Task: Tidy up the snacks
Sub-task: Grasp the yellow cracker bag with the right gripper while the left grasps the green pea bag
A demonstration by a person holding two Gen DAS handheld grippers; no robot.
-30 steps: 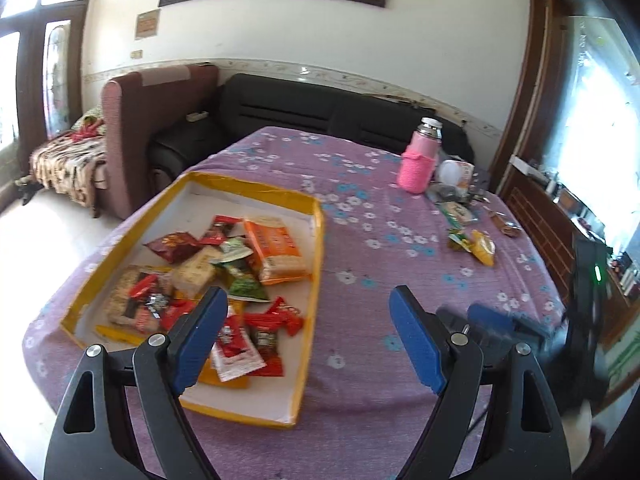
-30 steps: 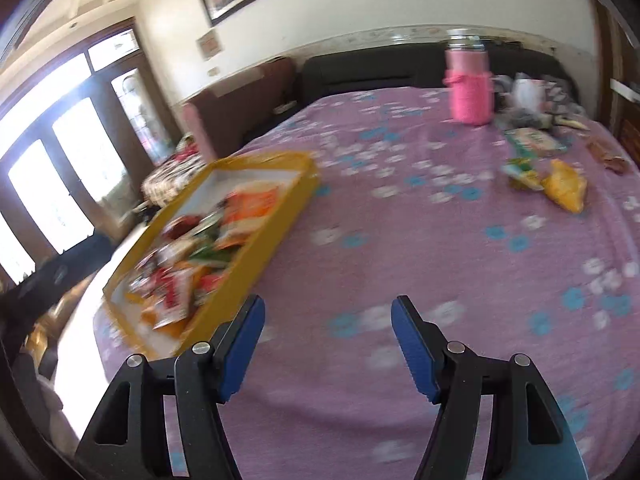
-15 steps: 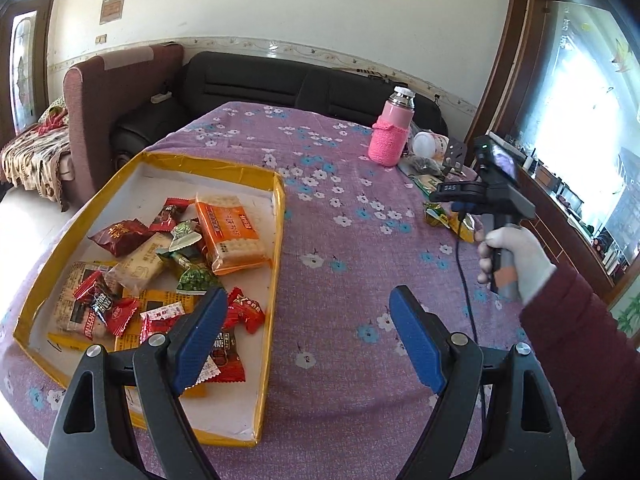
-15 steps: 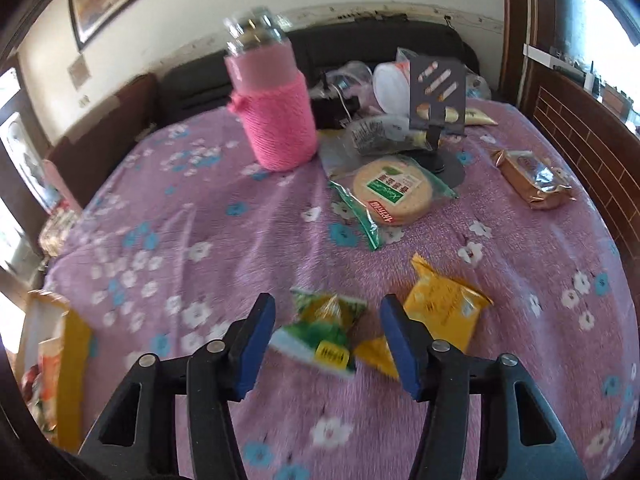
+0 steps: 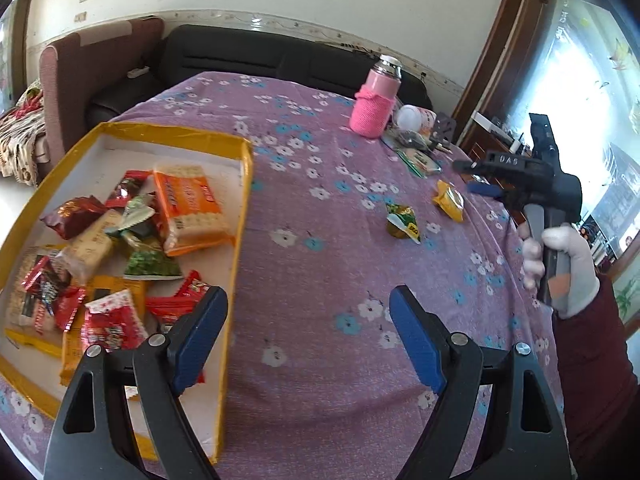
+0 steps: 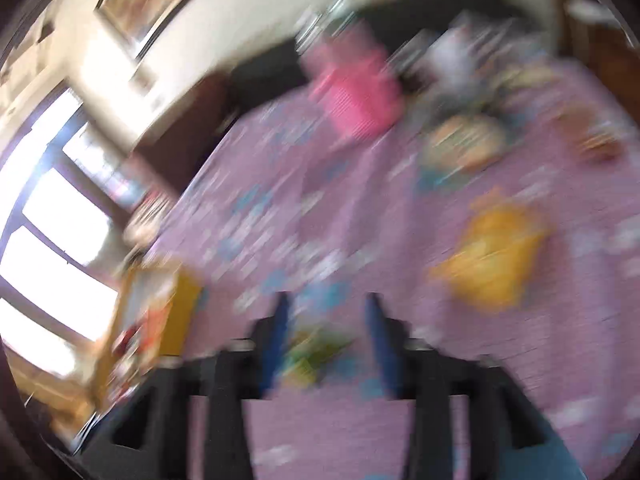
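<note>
A yellow-rimmed tray (image 5: 246, 184) at the left holds several snack packets, among them an orange cracker pack (image 5: 188, 204). My left gripper (image 5: 308, 336) hangs open over the tray's right edge and the cloth, with nothing between its fingers. A green packet (image 5: 402, 220) and a yellow packet (image 5: 450, 202) lie loose on the purple flowered cloth. A gloved hand (image 5: 560, 256) holds my right gripper (image 5: 470, 178) just right of them. The right wrist view is badly blurred. There my right gripper (image 6: 326, 332) has its jaws opening, and the green packet (image 6: 316, 350) shows between the fingers without the pads pressing on it.
A pink-sleeved bottle (image 5: 374, 110) stands at the table's far side beside a white cup and a clutter of small items. A round cracker pack (image 6: 464, 144) lies behind the yellow packet (image 6: 496, 264). A black sofa (image 5: 256, 56) and a brown armchair stand behind the table.
My right gripper swung from the tray side over to the loose packets, narrowed around the green one, then widened and rolled; its view is now blurred. My left gripper crept forward and lower.
</note>
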